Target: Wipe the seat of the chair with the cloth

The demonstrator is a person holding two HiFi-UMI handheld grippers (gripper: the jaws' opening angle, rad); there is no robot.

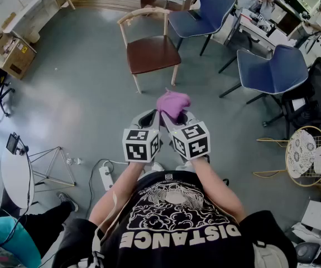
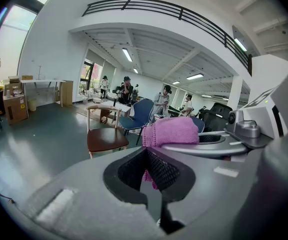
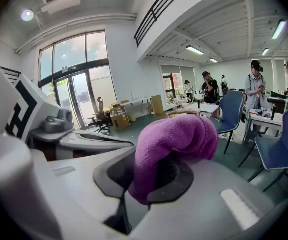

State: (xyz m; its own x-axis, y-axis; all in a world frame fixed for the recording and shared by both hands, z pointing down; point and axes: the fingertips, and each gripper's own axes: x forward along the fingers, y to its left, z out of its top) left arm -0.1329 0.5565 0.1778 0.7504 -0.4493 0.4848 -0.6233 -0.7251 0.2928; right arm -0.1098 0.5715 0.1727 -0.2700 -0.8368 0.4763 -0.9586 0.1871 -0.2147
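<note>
Looking down from your head view, you see both grippers side by side just in front of your chest, marker cubes up and forearms running forward close together. The left gripper point(image 1: 149, 116) and the right gripper point(image 1: 178, 119) point ahead toward the wooden chair point(image 1: 151, 52). The purple cloth point(image 1: 173, 104) sits bunched at their tips, well apart from the chair.

Only this view shows the brown seat point(image 1: 152, 53) from above. Its front edge faces you, its curved backrest is on the far side, and the chair is turned slightly to your left. Two blue chairs point(image 1: 274, 68) stand to its right.

Your right gripper view shows what the overhead cannot: the jaws are clamped on the cloth. It rises out of them as a thick roll and folds over toward the right, so its long axis runs up and across the jaw tips.

Your left gripper view shows that gripper's jaws drawn together. A strip of purple hangs in the hollow between them, though you cannot tell whether they pinch it. Most of the cloth lies on the right gripper's top, just beside the left. The chair stands beyond on the grey floor point(image 1: 82, 94), backrest away from you.
</note>
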